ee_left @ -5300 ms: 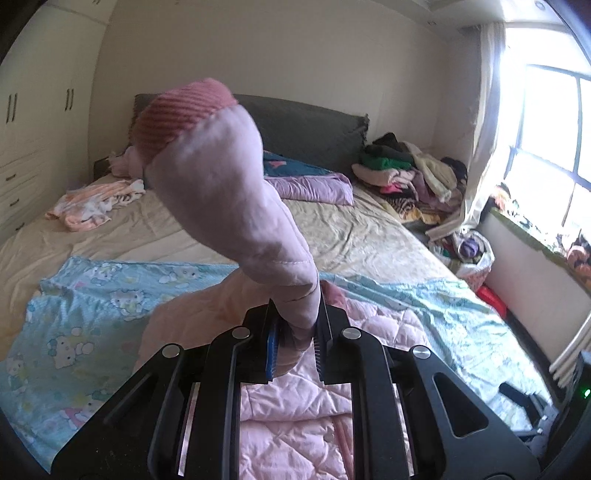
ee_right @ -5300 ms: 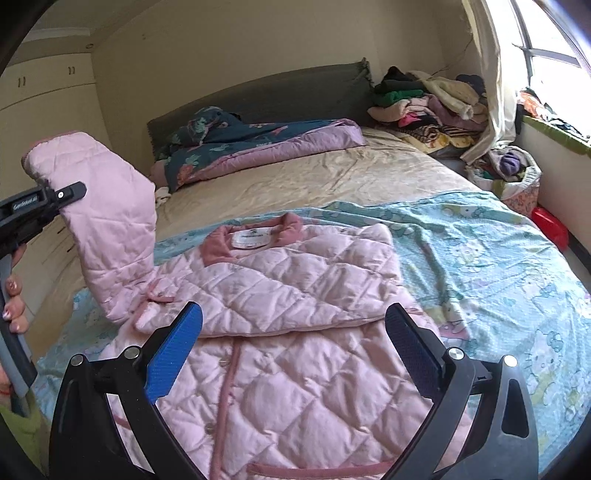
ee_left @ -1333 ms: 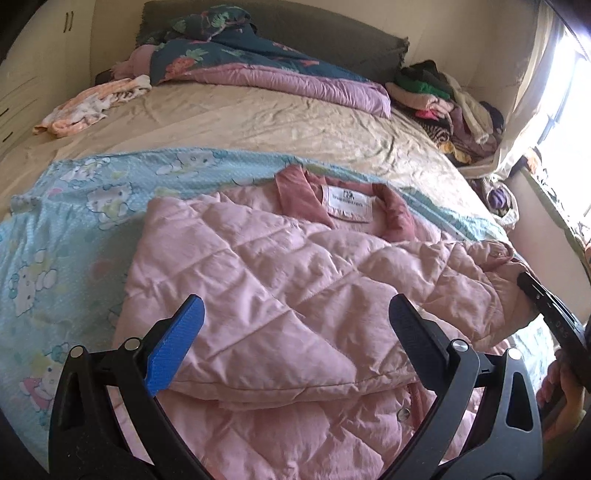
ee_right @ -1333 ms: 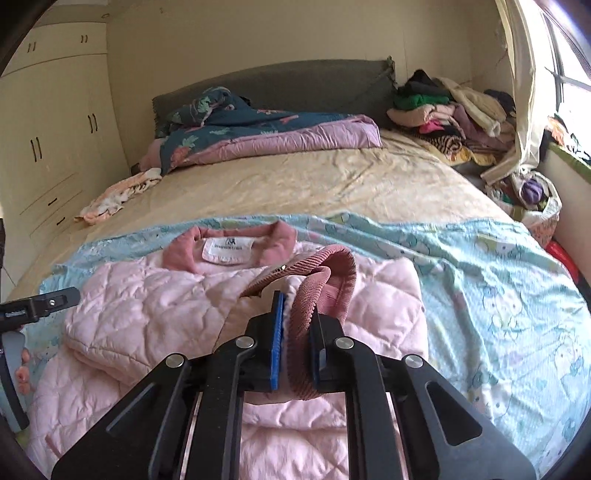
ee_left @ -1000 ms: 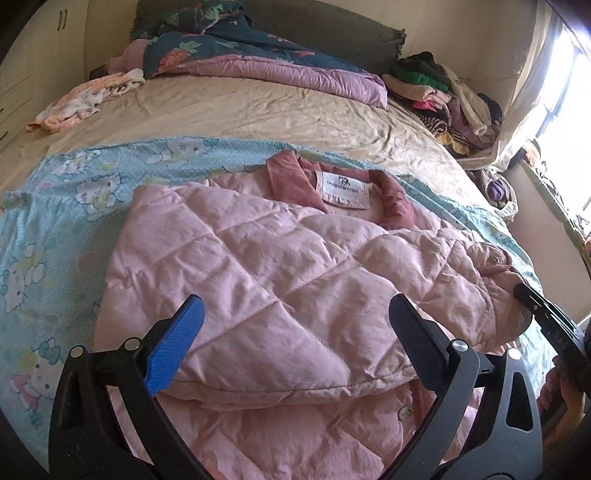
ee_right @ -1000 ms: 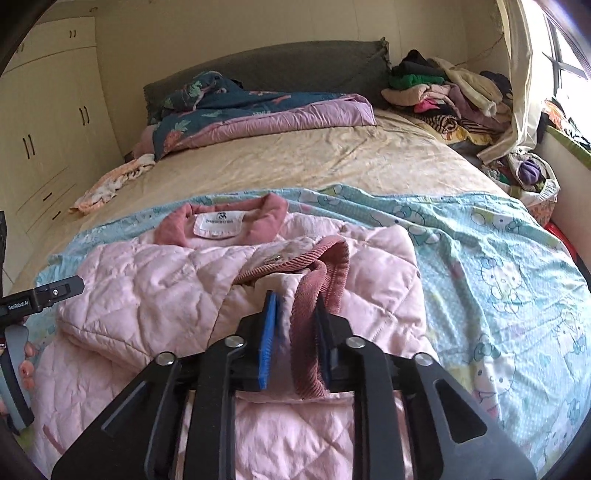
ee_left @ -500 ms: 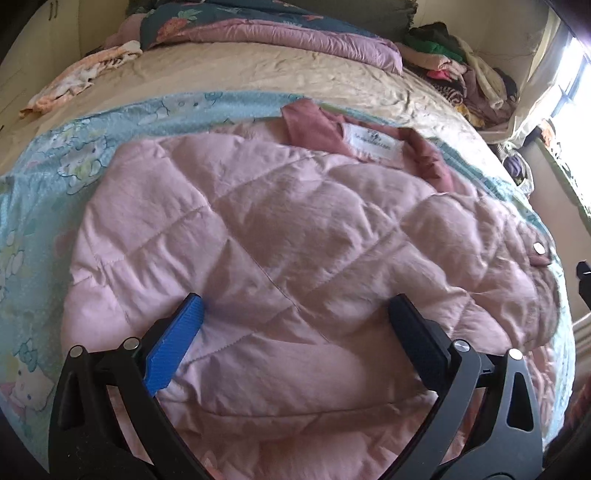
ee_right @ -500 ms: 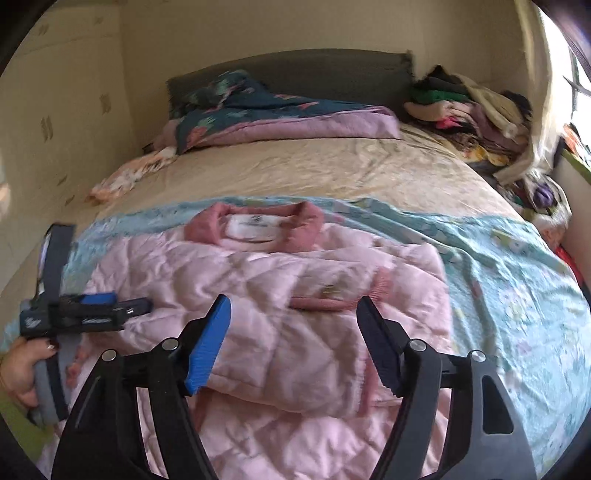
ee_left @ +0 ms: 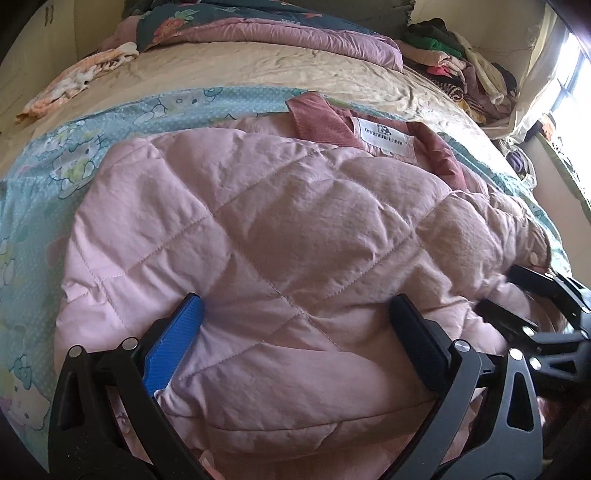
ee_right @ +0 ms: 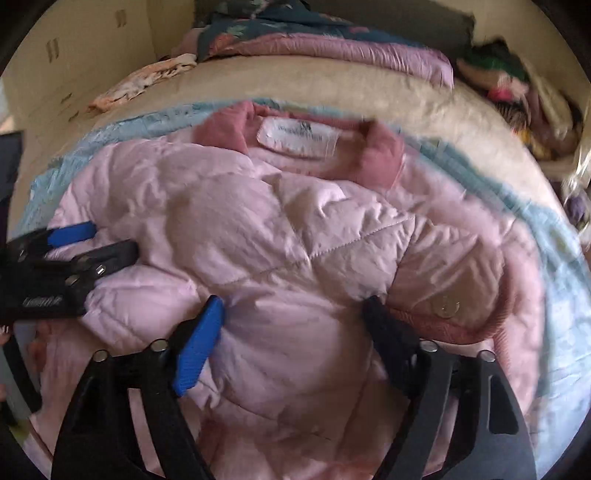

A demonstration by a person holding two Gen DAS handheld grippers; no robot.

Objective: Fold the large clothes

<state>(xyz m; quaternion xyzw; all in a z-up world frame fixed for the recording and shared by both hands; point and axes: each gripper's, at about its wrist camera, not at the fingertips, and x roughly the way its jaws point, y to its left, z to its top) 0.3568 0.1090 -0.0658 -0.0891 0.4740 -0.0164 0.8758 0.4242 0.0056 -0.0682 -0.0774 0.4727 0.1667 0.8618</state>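
A pink quilted jacket (ee_left: 280,229) lies on the bed with both sleeves folded across its chest, its darker pink collar (ee_left: 321,122) and white label facing up. My left gripper (ee_left: 295,314) is open, its blue and black fingertips resting wide apart on the folded left sleeve. My right gripper (ee_right: 295,306) hovers close over the jacket (ee_right: 280,236) with its jaws opening; quilted fabric lies between the tips, but the pads do not pinch it. The ribbed cuff (ee_right: 454,317) with its snap button lies free just right of the black finger. Each gripper shows in the other's view: right gripper (ee_left: 532,306), left gripper (ee_right: 92,243).
A light-blue cartoon-print sheet (ee_left: 55,155) lies under the jacket on a beige bed (ee_left: 258,70). A purple and teal quilt (ee_left: 280,29) is at the headboard. A pile of clothes (ee_left: 461,66) sits at the far right, a small peach garment (ee_left: 74,81) at the far left.
My right gripper let go of the ribbed cuff, opened and swung down close over the jacket's middle. My left gripper sank onto the folded sleeve and has stayed there.
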